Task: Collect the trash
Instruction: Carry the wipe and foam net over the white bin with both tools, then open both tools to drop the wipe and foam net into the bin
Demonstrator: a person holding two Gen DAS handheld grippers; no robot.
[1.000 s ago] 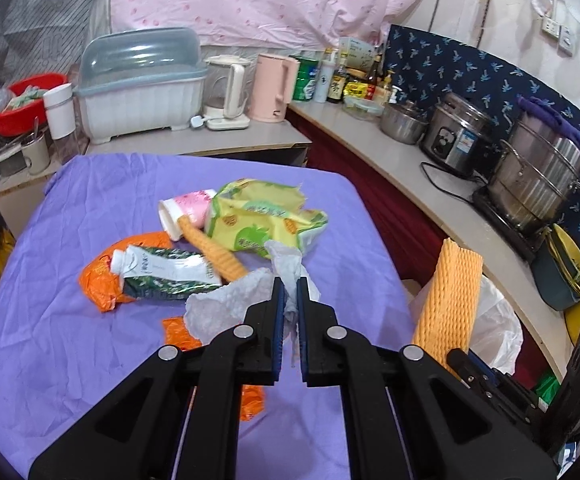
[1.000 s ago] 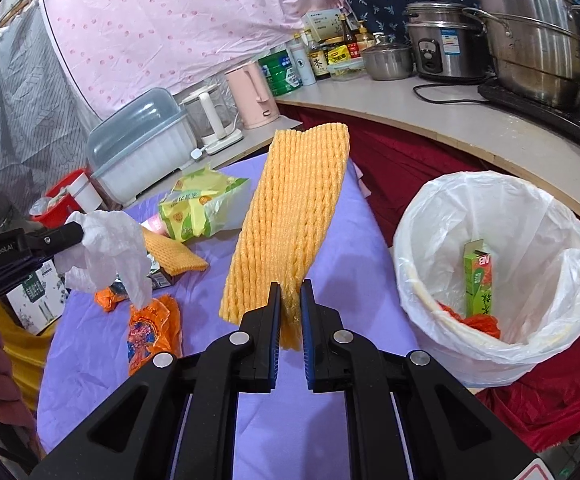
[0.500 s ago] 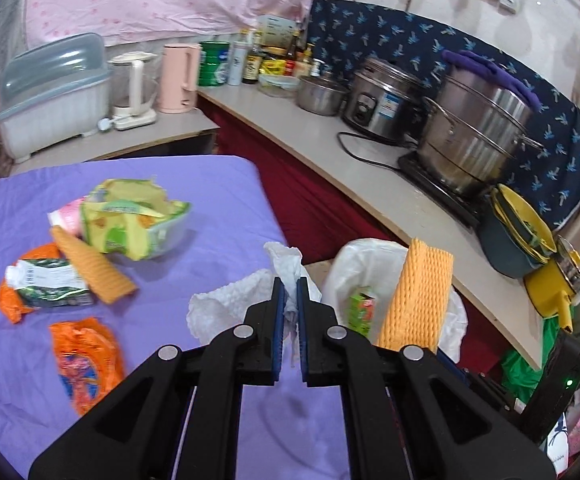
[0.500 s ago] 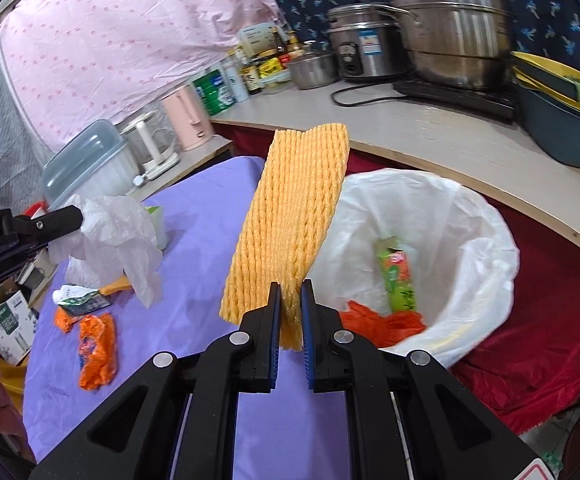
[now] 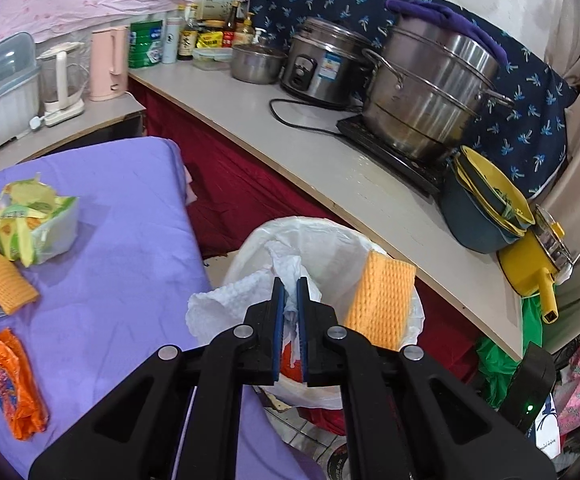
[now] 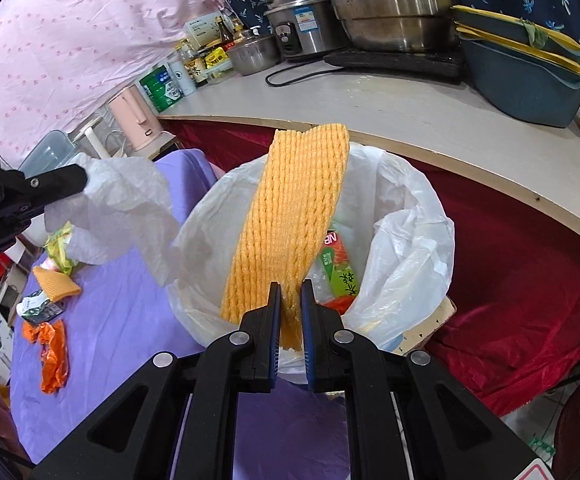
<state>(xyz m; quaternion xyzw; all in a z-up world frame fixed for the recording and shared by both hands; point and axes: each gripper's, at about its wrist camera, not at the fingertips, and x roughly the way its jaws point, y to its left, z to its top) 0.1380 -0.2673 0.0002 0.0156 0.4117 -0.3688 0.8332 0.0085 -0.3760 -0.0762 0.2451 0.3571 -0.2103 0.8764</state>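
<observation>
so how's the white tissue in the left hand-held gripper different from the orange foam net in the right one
The white tissue is crumpled and droops limp; the orange foam net is ribbed and stands stiff and straight. The tissue hangs beside the bin liner, while the net rises over its opening. Both are pinched in shut jaws.

Bin (image 6: pixel 402 240) right of table (image 6: pixel 121 320); carton (image 6: pixel 340 268) inside.
</observation>
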